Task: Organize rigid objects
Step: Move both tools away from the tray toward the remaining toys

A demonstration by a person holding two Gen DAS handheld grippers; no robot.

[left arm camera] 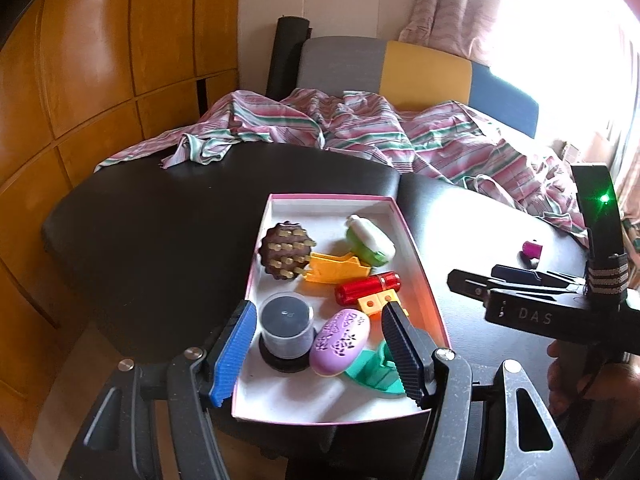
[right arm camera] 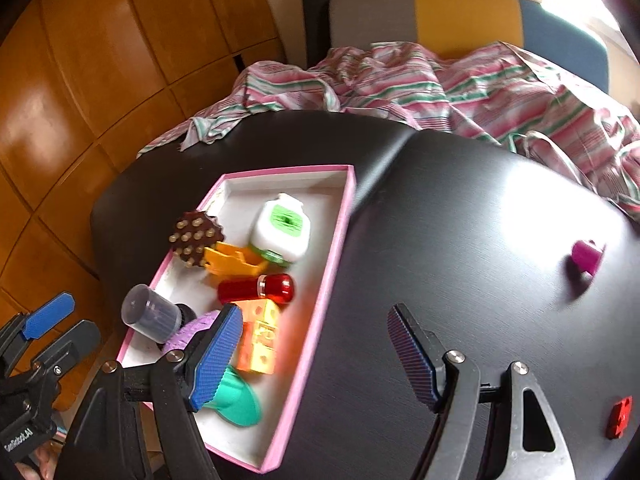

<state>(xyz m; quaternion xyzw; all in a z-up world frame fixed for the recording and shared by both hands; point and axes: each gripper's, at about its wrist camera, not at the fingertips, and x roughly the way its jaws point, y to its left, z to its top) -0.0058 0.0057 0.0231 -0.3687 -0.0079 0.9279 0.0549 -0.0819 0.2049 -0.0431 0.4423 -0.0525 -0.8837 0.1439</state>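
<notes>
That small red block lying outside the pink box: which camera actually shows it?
The right wrist view. The red block lies on the bare black table near the picture's lower right edge, apart from the pink box. The left wrist view does not show it at all; that corner is filled by the other gripper.

The box [left arm camera: 416, 256] sits on the surface [left arm camera: 180, 220], toys piled in it. Right of the box, well apart, a small cap [right arm camera: 586, 256] lies on the surface. Behind the box, crumpled cloth [left arm camera: 360, 128].
</notes>
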